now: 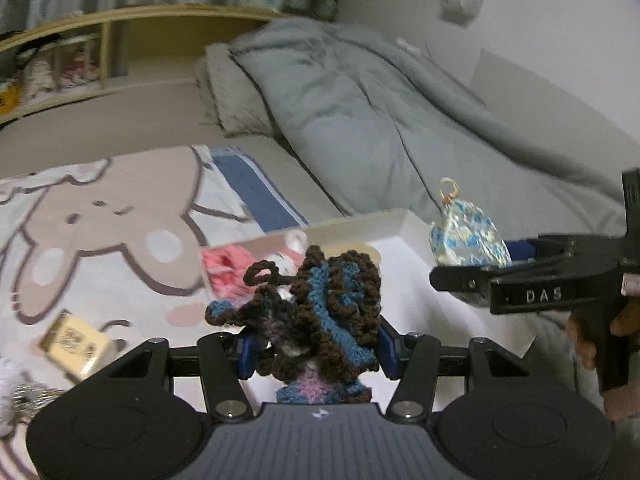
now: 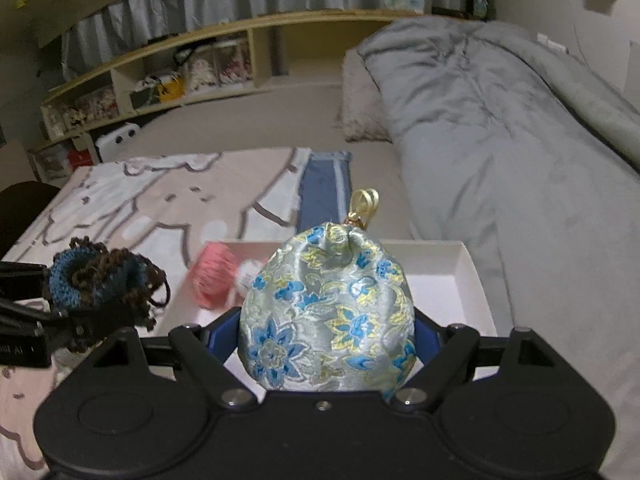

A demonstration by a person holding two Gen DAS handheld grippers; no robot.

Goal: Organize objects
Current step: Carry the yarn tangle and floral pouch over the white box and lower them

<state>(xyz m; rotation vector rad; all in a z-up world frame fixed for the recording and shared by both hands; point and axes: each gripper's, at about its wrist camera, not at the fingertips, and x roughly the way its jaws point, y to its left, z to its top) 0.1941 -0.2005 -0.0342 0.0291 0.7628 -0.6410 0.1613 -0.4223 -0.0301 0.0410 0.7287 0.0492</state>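
Pointing steeply downward, left tongs [image 1: 316, 350] pinching crocheted pouch [image 1: 316, 316], right tongs [image 2: 326, 340] clamping brocade pouch [image 2: 328, 312], above white box [image 2: 464, 276].

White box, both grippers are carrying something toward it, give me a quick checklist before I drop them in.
1. Left gripper shut on the crochet piece: ok.
2. Right gripper shut on the brocade pouch: ok.
3. White box open, no lid: ok.
4. Free room inside beside the pink item: ok, right part bare.
5. Grippers apart from each other: ok.
6. Both loads directly above the box: cannot tell.
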